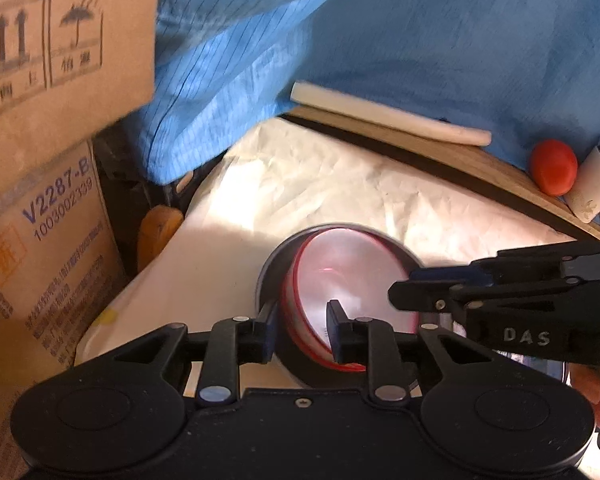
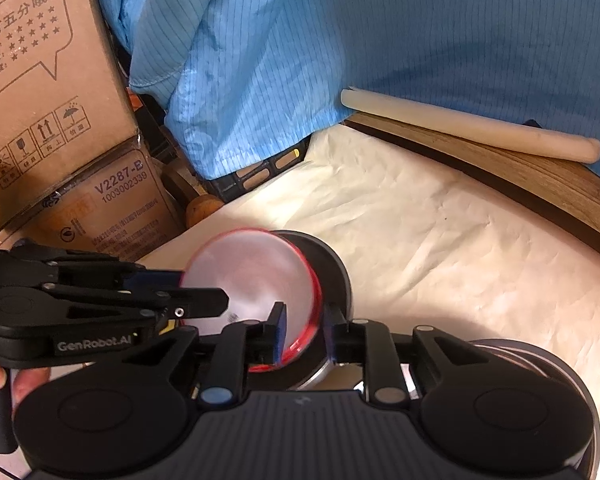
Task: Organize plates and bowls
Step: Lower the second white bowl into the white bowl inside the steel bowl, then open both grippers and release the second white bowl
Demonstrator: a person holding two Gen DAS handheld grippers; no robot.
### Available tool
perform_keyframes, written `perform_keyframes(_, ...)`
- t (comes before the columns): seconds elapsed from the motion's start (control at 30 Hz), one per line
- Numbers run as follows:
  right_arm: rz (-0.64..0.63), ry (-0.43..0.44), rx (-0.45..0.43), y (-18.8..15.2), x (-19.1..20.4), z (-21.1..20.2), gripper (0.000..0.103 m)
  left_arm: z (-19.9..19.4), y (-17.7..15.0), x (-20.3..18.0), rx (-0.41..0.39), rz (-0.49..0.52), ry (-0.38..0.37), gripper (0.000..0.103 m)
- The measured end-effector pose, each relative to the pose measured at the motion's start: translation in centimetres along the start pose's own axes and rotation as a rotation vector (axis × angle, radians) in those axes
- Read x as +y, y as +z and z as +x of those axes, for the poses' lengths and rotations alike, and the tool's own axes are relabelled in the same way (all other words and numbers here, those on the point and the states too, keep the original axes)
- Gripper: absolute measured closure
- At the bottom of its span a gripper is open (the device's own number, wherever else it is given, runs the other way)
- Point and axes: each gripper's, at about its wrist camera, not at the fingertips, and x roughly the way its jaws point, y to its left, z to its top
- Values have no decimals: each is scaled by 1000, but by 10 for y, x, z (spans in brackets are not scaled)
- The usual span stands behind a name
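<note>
- A creased cream cloth [image 1: 340, 184] covers the table; cardboard boxes [image 1: 48, 240] crowd its left side, and a wooden edge [image 2: 500, 164] runs along the far side.
- Left gripper [image 1: 300, 330] and right gripper [image 2: 306, 330] each stand narrowly parted astride the rims of a red-rimmed bowl [image 1: 348, 280] tilted inside a dark bowl [image 2: 332, 264]; grip uncertain.
- Bare cloth lies far and right.

Surroundings at your station
You have stacked cardboard boxes [image 1: 40, 208] at left, a cream rod [image 2: 472, 130] along the wooden edge [image 2: 520, 176], a red ball [image 1: 553, 167] beside a white bottle [image 1: 594, 184], and crumpled cream paper [image 2: 440, 248] covering the surface.
</note>
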Motion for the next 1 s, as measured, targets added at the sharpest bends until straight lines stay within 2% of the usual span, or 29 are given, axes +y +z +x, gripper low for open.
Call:
perform_keyframes(0.2,5,2,-15,-2,-1,-4,77,-3,-3,0,-10,-11,-13,73)
perform_keyframes(0.33,9,14,-39,-3,-3,-11,69,-6,-5,0,-29,-16,-20,68)
perform_keyframes(0.43,7,5,-61,-4,-3,-18,60,-11,-7,1,-52,-23,-25,58)
perform_keyframes(0.5,10,2,-75,-5,-5,-23,56,-14,-8,0,-76,-27,-10,45)
perform_keyframes(0.57,17,-2,-95,-7,-7,-31,47,-18,-10,-1,-97,-28,-7,44)
perform_keyframes(0.67,34,-3,-125,-9,-13,-41,34,-24,-14,1,-122,-45,-10,33)
perform_keyframes(0.7,39,-3,-133,-10,-15,-44,32,-25,-16,1,-133,-48,-3,30)
perform_keyframes(0.83,52,2,-166,-15,-21,-58,15,-32,-21,0,-173,-50,20,20)
perform_keyframes(0.9,55,4,-184,-17,-23,-65,10,-35,-24,1,-197,-66,23,10)
perform_keyframes(1.0,51,15,-221,-22,-25,-75,2,-38,-29,2,-230,-90,41,3)
